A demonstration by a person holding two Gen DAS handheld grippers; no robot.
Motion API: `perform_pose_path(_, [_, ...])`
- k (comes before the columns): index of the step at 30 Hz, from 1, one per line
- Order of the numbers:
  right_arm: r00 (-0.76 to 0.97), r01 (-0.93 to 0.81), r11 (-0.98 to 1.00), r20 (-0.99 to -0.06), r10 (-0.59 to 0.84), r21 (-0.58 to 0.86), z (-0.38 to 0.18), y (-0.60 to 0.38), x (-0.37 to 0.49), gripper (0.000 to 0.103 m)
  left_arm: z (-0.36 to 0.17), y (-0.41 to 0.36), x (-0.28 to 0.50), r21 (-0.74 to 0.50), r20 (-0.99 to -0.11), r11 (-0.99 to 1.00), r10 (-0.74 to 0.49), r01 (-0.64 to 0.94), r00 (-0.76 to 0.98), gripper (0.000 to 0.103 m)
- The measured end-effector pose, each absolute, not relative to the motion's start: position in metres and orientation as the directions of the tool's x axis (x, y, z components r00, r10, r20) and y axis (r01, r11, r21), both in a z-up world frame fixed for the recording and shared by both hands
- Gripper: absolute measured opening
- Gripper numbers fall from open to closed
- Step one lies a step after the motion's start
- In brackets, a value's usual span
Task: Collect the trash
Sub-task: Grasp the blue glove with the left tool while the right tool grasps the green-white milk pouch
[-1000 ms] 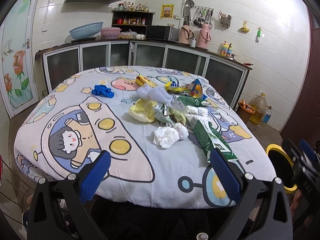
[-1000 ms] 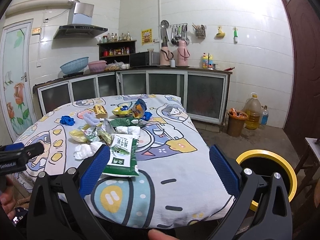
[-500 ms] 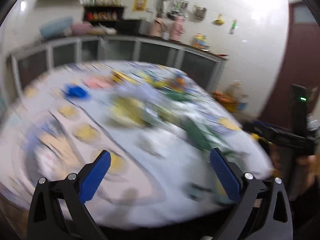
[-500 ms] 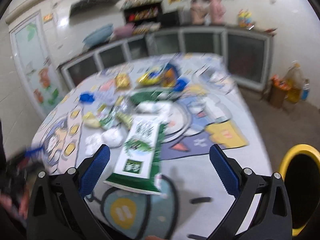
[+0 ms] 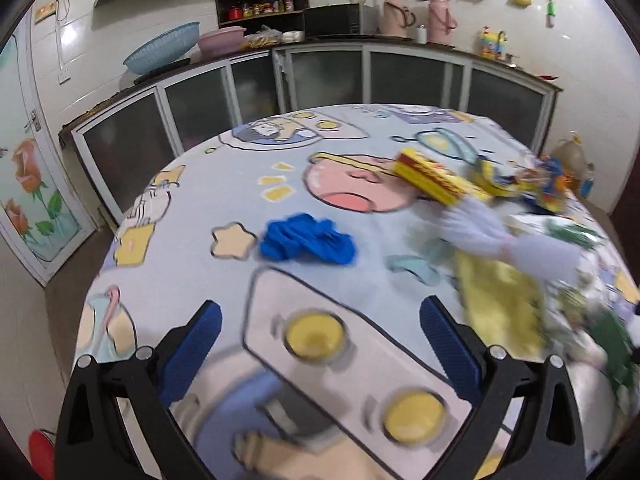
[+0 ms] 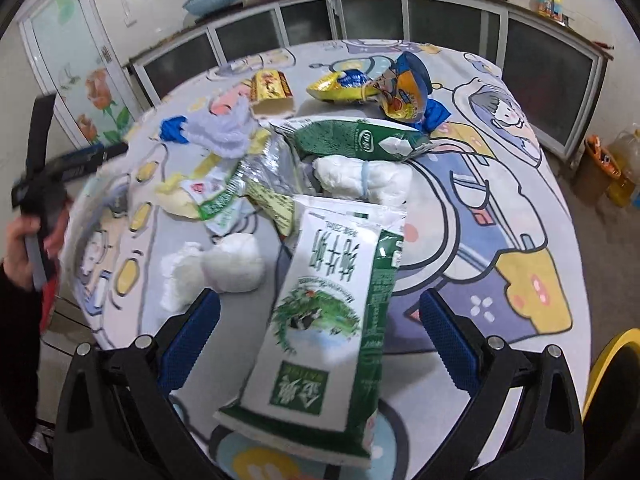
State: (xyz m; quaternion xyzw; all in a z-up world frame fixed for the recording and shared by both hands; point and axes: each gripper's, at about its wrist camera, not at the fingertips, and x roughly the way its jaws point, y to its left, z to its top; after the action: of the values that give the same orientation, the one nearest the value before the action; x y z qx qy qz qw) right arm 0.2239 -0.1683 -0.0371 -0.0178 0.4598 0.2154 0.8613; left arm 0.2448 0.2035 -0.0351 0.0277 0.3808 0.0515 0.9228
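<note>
Over the table, right wrist view: right gripper (image 6: 320, 332) with jaws spread wide, grasping nothing.
Milk carton: green-and-white flattened milk carton (image 6: 324, 316) lies between the right jaws, its long axis running from 6 toward 12 o'clock; whether the pads touch it cannot be told.
Trash at 10 to 12 o'clock of the carton: white tissue wad (image 6: 224, 264) just beside the left pad; rolled white bundle (image 6: 360, 176), second green carton (image 6: 360, 144), yellow snack bags (image 6: 372, 84) and yellow-red box (image 6: 272, 88) farther up.
Left gripper: left gripper (image 5: 320, 344), jaws released and wide apart, above bare printed tablecloth (image 5: 240, 184); in the right view it shows at 9 o'clock in the person's hand (image 6: 20, 240).
Blue crumple: blue glove-like wad (image 5: 308, 240) at 12 o'clock of the left jaws, apart from them.
Blurred heap: white wad (image 5: 480, 228) and yellow piece (image 5: 500, 304) at 2 o'clock, too smeared to name.
Edges: near table rim curves under both grippers.
Open room: clear cloth at 3 o'clock of the milk carton; yellow-rimmed bin (image 6: 612, 364) off the table at 4 o'clock.
</note>
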Motion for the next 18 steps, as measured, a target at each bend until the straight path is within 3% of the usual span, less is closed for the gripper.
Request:
perform_pose_path(9, [0.419, -0.377, 0.909, -0.844, 0.336, 0.175, -0.053, -0.16, 0.241, 0.095, -0.056, 0.237, 0.341, 0.08, -0.759, 0.996, 0.091, -0.047, 0.644, 0.096])
perform_pose_path(12, [0.392, -0.365, 0.913, -0.86, 0.328, 0.182, -0.062, -0.158, 0.249, 0.095, -0.068, 0.24, 0.359, 0.021, -0.796, 1.0, 0.023, -0.011, 0.605, 0.096])
perform_pose_path(18, [0.348, -0.348, 0.916, -0.879, 0.326, 0.202, -0.074, -0.156, 0.263, 0.095, -0.1, 0.236, 0.382, 0.033, -0.843, 0.999, 0.014, 0.026, 0.538, 0.096])
